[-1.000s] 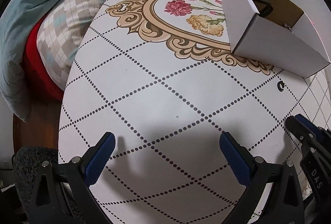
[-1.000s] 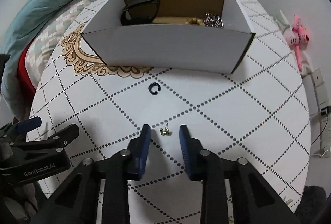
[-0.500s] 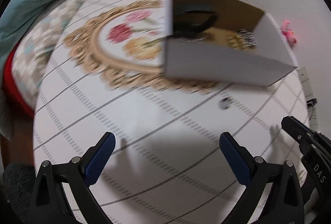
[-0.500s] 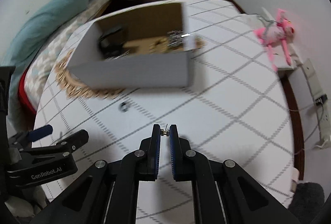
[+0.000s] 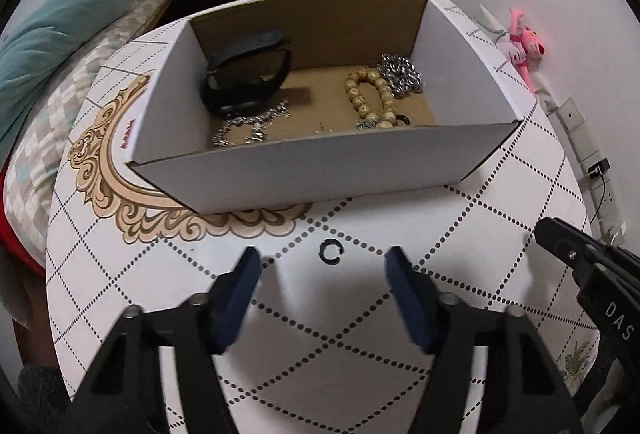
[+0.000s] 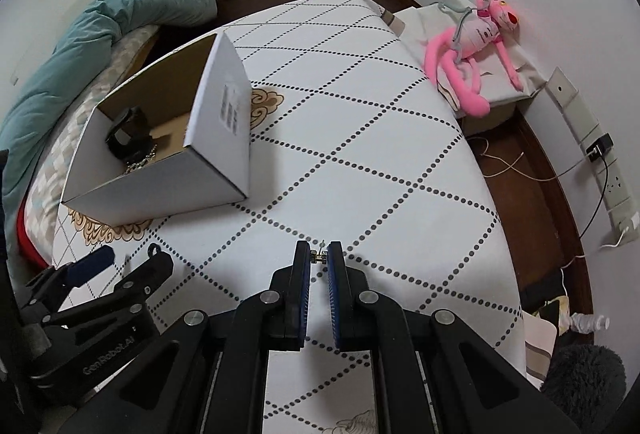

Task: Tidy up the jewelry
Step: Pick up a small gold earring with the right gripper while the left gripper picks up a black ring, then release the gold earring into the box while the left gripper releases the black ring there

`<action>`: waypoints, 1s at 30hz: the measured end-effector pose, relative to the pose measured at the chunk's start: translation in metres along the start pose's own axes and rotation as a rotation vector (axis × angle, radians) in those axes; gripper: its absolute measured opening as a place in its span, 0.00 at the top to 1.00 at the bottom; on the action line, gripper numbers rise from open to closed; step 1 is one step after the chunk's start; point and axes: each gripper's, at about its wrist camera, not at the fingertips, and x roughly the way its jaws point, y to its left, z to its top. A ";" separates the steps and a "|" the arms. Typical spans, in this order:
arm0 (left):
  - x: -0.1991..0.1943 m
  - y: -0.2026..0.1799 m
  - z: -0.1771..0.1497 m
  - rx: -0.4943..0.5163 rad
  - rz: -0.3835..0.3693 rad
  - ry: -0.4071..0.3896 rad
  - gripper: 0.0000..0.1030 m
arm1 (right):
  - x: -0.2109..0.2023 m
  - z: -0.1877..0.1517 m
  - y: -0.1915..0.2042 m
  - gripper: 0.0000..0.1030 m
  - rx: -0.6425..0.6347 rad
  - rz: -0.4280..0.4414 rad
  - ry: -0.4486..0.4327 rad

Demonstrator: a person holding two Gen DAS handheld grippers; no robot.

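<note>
A white cardboard box (image 5: 360,161) stands on the patterned table (image 5: 500,193) and holds a black band (image 5: 248,73), a beaded bracelet (image 5: 372,93) and silver chains (image 5: 400,73). A small black open ring (image 5: 331,252) lies on the table just in front of the box. My left gripper (image 5: 324,266) is open, its fingertips on either side of the ring. My right gripper (image 6: 319,256) is shut on a small gold earring (image 6: 319,255), held above the table to the right of the box (image 6: 168,169).
A teal quilt (image 5: 80,13) and checked pillow (image 5: 52,113) lie on the bed left of the table. A pink plush toy (image 6: 472,33) sits on a box at the right. A power strip with cables (image 6: 604,161) lies on the floor at the right.
My right gripper closed on the gold earring and lifted it off the table, swinging right. My left gripper moved in toward the box and now straddles the black ring.
</note>
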 end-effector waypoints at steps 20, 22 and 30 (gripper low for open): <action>-0.005 -0.001 0.001 -0.005 -0.047 -0.029 0.90 | -0.008 0.001 0.005 0.91 0.001 0.012 -0.020; -0.011 0.000 0.001 -0.004 -0.055 -0.037 0.90 | -0.010 0.001 0.006 0.91 -0.003 0.019 -0.023; -0.065 0.005 0.007 -0.005 -0.105 -0.128 0.90 | -0.036 0.008 0.019 0.91 -0.030 0.070 -0.063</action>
